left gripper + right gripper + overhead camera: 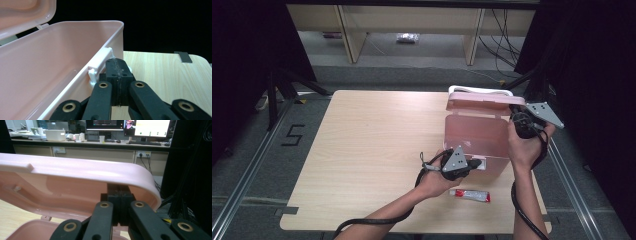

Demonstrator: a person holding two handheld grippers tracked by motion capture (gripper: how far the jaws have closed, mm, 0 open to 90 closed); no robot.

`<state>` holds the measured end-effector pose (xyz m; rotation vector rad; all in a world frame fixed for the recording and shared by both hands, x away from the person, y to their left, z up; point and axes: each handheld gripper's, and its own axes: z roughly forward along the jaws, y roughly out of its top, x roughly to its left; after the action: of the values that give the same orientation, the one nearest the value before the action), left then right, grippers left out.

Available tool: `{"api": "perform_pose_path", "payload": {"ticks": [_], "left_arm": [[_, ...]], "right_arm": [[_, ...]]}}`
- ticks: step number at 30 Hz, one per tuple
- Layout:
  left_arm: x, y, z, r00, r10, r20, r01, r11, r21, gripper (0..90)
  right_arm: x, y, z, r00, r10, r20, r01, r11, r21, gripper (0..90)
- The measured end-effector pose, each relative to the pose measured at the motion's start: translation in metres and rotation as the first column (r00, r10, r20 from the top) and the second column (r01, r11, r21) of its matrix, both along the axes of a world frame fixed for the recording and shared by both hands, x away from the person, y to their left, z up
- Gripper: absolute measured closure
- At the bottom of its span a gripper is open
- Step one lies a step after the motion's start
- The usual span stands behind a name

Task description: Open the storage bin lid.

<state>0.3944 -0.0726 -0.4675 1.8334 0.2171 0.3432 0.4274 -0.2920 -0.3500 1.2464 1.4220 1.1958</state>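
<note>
A pink plastic box (474, 137) stands on the right part of the table (372, 150), its lid (484, 101) raised. My left gripper (474, 163) is at the box's front wall, its jaws shut, with the tips right beside the white latch (100, 61). In the left gripper view (116, 62) the inside of the box (50, 65) looks empty. My right gripper (515, 111) is at the lid's right end. Its shut jaws (119, 193) are tucked under the lid's rim (82, 171), touching it from below.
A red and white tube (470, 195) lies on the table in front of the box, near the front edge. A white handle (477, 90) sits on the lid's far side. Behind the table are wooden desk legs (349, 35) and cables (504, 45).
</note>
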Motion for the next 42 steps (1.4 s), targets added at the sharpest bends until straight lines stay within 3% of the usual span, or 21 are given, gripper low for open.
{"api": "perform_pose_path", "payload": {"ticks": [9,14,42], "left_arm": [[0.0,0.0,0.0,1.0,0.001,0.0,-0.001,1.0,0.001,89.3],[0.0,0.0,0.0,1.0,0.002,0.0,-0.002,1.0,0.002,89.3],[-0.001,0.0,0.0,1.0,0.007,0.002,-0.007,1.0,0.0,89.3]], "right_arm": [[0.006,0.001,0.0,1.0,-0.009,-0.003,0.009,0.9998,0.017,90.0],[0.009,0.0,0.001,0.9999,-0.005,0.011,0.005,1.0,-0.002,90.0],[0.019,-0.002,-0.001,0.9999,-0.01,-0.003,0.01,0.9999,0.007,90.0]]}}
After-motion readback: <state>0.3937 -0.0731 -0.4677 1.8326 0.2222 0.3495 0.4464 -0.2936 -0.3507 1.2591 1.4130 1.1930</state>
